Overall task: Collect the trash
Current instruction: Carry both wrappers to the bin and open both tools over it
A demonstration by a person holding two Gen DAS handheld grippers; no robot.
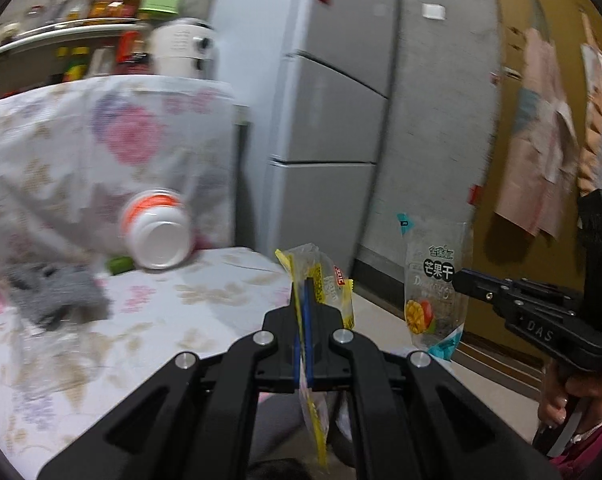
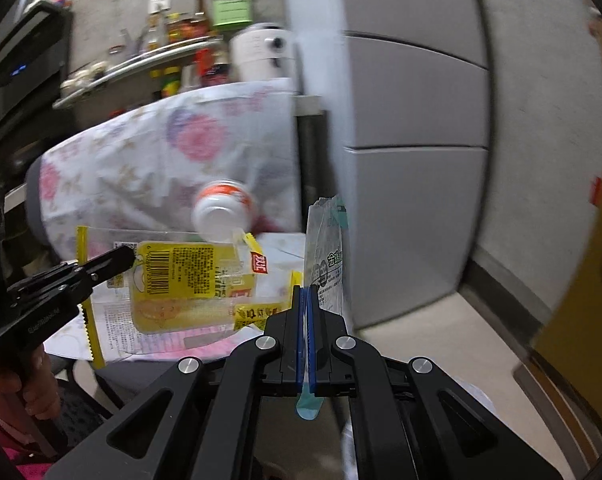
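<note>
Left gripper: mine, clamped on yellow wrapper, edge-pinched so it hangs free.
Right gripper: clamped on mango bag, same reason.
Bottle: tipped on table, uncollected.

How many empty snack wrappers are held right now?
2: yellow clear plastic wrapper in the left hand-held gripper, clear mango-print teal-edged wrapper in the right hand-held gripper.

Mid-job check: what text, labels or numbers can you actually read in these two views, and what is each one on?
"芒果干": on the clear mango snack wrapper held by the right gripper.
"DAS": embossed on the right gripper's black body, seen from the left wrist view.
Yellow wrapper in the left gripper: barcode digits, fine print and red tag too blurred to read.
Shelf bottles and white-and-orange container: unreadable.
</note>
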